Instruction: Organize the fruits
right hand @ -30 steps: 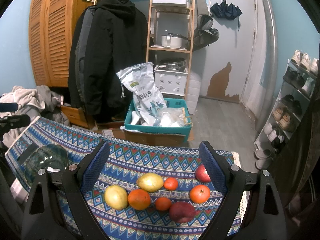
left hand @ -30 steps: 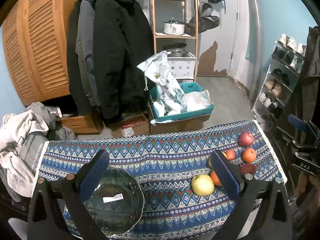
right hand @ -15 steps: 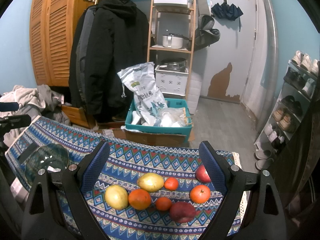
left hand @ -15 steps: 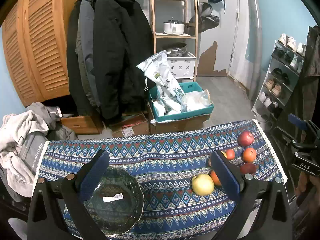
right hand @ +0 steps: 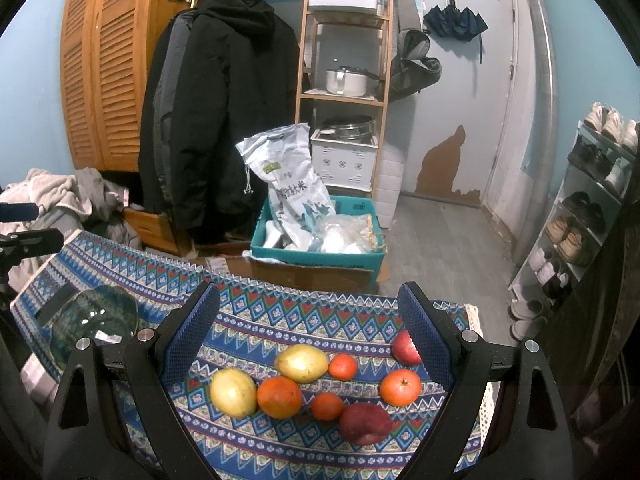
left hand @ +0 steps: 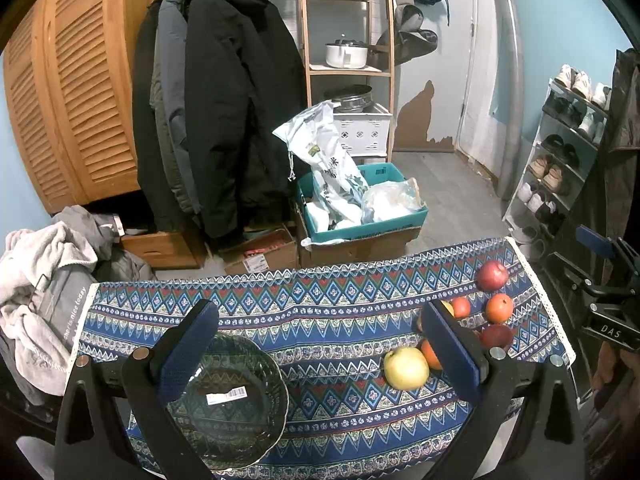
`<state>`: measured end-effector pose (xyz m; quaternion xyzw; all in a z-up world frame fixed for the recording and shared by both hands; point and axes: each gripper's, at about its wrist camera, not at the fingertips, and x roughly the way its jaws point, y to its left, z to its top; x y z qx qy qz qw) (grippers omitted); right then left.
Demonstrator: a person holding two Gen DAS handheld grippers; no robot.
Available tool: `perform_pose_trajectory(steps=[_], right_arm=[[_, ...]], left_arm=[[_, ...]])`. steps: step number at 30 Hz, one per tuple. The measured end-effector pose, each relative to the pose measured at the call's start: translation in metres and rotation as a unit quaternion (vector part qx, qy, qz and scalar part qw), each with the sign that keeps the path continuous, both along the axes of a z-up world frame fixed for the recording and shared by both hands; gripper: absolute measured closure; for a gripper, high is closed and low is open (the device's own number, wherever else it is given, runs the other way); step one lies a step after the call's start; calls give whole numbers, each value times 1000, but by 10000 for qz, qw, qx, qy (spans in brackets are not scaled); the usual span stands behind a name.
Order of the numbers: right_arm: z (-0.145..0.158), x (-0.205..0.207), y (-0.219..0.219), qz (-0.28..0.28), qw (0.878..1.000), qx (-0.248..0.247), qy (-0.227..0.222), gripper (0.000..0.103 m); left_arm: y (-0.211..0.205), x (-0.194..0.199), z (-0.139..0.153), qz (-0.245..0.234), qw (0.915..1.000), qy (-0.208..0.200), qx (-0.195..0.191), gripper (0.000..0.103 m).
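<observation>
My right claw (right hand: 308, 328) hangs spread wide with nothing in it, and my left claw (left hand: 320, 344) likewise, above the glass bowl (left hand: 228, 400) at lower left. The fruits (right hand: 316, 384) lie low centre (tightly clustered); I'd straddle the yellow apple (right hand: 233, 393) alone, squeezing gently.

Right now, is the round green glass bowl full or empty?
Empty. The round green glass bowl shows only a barcode sticker inside; the fruits lie on the patterned cloth.
</observation>
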<state>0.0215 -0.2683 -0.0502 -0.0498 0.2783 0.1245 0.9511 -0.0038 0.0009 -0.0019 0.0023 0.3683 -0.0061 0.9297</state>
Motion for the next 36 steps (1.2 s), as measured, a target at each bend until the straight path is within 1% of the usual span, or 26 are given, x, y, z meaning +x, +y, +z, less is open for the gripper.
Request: perform_pose_trajectory(steps=[22, 27, 32, 36], right_arm=[[0, 0, 0, 1, 10000, -5, 11, 14], [-5, -3, 2, -26, 10000, -11, 38, 14], [-17, 1, -2, -92, 9996, -41, 255, 14], [-28, 9, -10, -179, 9985, -146, 494, 14]], left_arm=[[-1, -1, 0, -4, 10000, 5, 27, 1], [-1, -1, 0, -18, 10000, 5, 54, 1], [-1, 3, -6, -85, 9999, 99, 17, 1], [-10, 13, -21, -214, 9994, 279, -42, 1]])
